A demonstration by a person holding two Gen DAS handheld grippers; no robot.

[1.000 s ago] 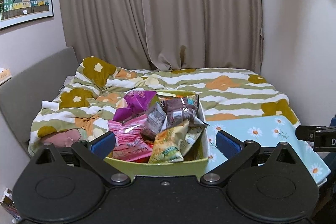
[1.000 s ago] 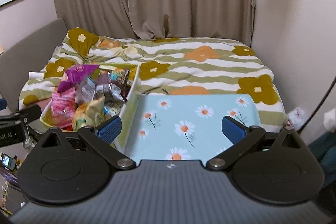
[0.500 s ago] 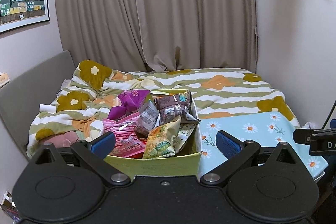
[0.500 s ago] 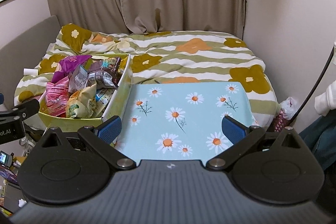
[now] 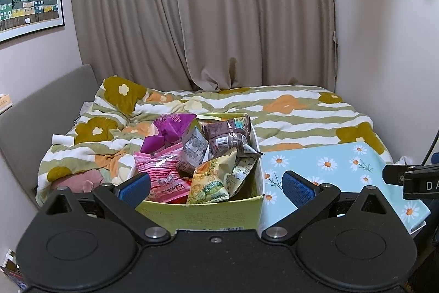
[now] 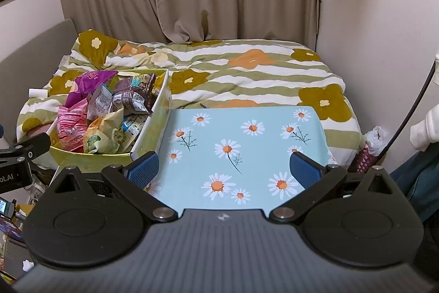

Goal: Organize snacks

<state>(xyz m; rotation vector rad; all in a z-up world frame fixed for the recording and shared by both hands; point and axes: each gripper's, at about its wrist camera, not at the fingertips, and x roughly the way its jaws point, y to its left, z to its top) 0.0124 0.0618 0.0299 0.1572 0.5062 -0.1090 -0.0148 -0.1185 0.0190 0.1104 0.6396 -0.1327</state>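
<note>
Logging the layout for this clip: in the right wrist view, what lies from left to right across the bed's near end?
Pink striped snack bag → yellow-green snack bag → right wall of the green snack box → light blue daisy-print board → white plastic bag by the wall.

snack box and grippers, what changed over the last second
Both cameras pulled back and lowered, so the snack box and daisy mat sit lower and nearer in view, with more curtain above. Nothing was gripped or released: the left gripper and right gripper stayed open and empty. The snacks kept their arrangement.
</note>
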